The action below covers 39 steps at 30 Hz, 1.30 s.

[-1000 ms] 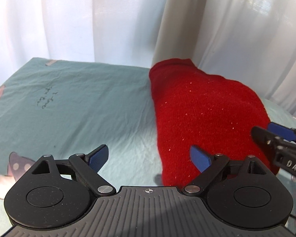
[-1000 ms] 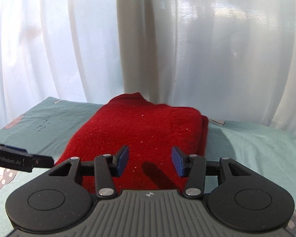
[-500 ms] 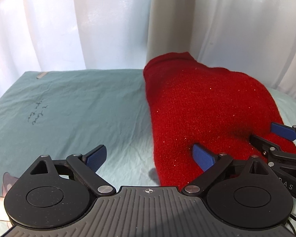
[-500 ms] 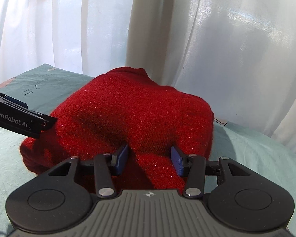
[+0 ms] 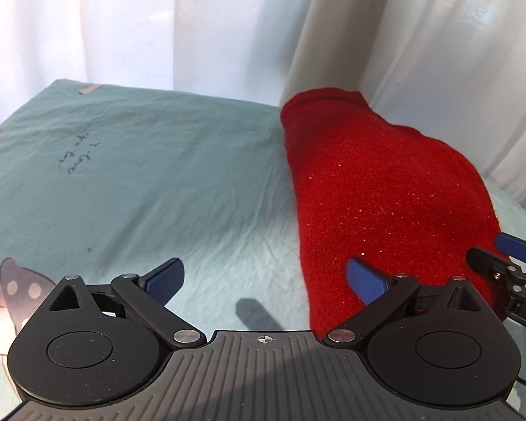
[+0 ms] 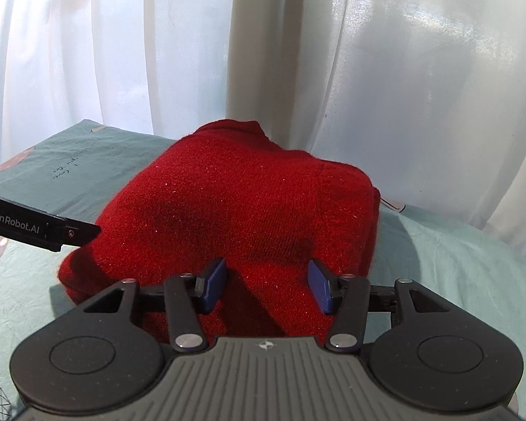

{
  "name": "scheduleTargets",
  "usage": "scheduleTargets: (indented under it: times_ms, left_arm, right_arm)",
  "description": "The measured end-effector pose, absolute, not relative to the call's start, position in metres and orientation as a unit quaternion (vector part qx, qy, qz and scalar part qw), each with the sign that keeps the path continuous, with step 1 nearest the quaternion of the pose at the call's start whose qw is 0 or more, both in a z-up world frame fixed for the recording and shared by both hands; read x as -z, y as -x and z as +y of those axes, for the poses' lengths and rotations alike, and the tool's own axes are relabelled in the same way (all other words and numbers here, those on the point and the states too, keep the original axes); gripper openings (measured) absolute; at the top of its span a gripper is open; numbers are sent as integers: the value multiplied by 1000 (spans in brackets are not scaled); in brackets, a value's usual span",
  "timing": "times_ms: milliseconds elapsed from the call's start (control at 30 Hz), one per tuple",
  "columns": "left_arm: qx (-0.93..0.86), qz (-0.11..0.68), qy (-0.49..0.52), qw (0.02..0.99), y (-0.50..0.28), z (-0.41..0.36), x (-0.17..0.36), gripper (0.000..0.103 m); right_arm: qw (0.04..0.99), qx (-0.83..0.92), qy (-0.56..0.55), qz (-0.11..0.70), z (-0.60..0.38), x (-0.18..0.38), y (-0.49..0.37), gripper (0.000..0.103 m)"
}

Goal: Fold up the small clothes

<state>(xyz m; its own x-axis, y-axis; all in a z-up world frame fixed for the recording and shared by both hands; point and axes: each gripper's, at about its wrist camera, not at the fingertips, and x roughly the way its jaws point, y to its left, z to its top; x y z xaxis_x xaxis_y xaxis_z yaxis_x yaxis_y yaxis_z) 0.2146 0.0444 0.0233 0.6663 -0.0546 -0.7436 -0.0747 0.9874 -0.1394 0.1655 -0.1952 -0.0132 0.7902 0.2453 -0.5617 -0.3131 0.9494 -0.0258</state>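
Garment: a folded red knit sweater (image 6: 249, 210) lies on a teal sheet (image 5: 150, 189), close to the white curtains (image 6: 403, 70) behind.
Left gripper (image 5: 264, 279): fingers spread wide after just opening further, nothing clamped; its right blue pad (image 5: 366, 280) hangs over the sweater's near edge, the left pad over bare sheet.
Right gripper (image 6: 268, 286): fingers apart, having just widened, poised over the sweater's near end with the pads not pressing on it.
Sheet: wrinkled, with dark handwriting (image 5: 79, 156) and a spotted cartoon print (image 5: 21, 291) at its near left.
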Motion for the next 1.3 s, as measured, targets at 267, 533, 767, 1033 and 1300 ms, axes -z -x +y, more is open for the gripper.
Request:
scheduleTargets:
  times_ms: [267, 533, 767, 1033, 1300]
  left_arm:
    - [31, 380, 124, 916, -228, 44, -51, 101]
    - [10, 355, 135, 925, -301, 11, -60, 102]
    - [-9, 414, 135, 900, -365, -12, -23, 102]
    - [-32, 418, 110, 901, -395, -37, 7, 103]
    - [4, 416, 213, 884, -353, 12, 1, 103]
  right_arm:
    - [930, -132, -146, 311, -236, -4, -186, 60]
    - [945, -114, -95, 293, -204, -13, -235, 42]
    - [944, -87, -64, 312, -180, -3, -296, 38]
    - [948, -35, -18, 316, -203, 30, -340, 40]
    - [956, -45, -20, 288, -194, 10, -300, 42]
